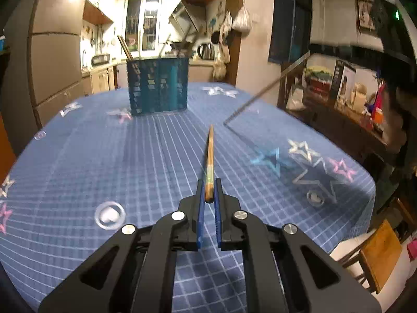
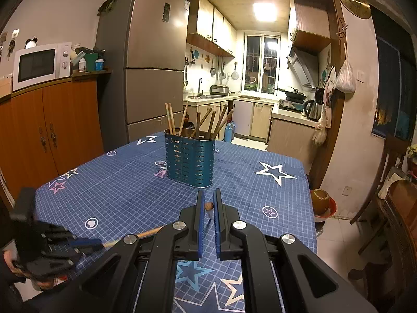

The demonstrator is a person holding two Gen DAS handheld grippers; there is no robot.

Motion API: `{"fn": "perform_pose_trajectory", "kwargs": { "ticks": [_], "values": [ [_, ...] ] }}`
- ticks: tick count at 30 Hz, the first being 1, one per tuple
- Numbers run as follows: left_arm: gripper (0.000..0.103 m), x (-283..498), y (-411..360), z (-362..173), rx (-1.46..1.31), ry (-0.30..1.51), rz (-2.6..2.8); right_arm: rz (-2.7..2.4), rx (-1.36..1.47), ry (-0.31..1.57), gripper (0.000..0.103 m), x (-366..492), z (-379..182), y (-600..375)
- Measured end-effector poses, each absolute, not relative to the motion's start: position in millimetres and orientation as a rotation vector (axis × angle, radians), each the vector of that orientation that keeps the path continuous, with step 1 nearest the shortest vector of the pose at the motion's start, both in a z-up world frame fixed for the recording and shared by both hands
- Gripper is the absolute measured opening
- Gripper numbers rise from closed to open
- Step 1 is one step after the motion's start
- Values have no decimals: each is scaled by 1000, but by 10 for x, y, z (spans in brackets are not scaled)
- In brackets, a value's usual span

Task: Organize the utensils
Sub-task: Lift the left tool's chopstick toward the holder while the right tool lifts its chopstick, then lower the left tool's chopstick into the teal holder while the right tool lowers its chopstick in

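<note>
My left gripper (image 1: 209,185) is shut on a wooden chopstick (image 1: 210,156) that points forward over the blue tablecloth (image 1: 104,156). A teal perforated utensil holder (image 1: 158,86) stands at the far middle of the table. In the right wrist view the holder (image 2: 189,160) holds several wooden chopsticks (image 2: 203,122). My right gripper (image 2: 208,203) is shut on another chopstick, whose round end (image 2: 208,205) shows between the jaws. That chopstick also shows in the left wrist view as a blurred thin rod (image 1: 263,91). The left gripper (image 2: 86,244) with its chopstick (image 2: 140,234) shows at the lower left.
A fridge (image 2: 151,60) and wooden cabinet with a microwave (image 2: 39,62) stand to the left behind the table. A kitchen lies beyond. A bowl on a red dish (image 2: 322,202) sits off the table's right edge. A wooden chair (image 2: 391,208) stands right.
</note>
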State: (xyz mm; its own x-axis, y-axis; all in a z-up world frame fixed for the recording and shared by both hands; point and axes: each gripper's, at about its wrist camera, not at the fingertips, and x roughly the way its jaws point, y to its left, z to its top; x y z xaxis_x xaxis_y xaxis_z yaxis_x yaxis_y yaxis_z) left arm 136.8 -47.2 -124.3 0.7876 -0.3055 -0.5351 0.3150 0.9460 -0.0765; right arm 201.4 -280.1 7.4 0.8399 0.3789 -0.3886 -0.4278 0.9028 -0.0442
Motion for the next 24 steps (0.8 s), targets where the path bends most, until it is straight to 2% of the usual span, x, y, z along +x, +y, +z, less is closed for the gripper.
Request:
{"fn": "perform_pose_trajectory", "kwargs": {
  "ticks": [13, 24],
  "values": [
    [5, 1622, -306, -183, 72, 386, -290, 435, -151, 352, 8, 2119, 350, -2716],
    [5, 2209, -122, 387, 39, 403, -263, 448, -116, 355, 8, 2406, 640, -2691]
  ]
}}
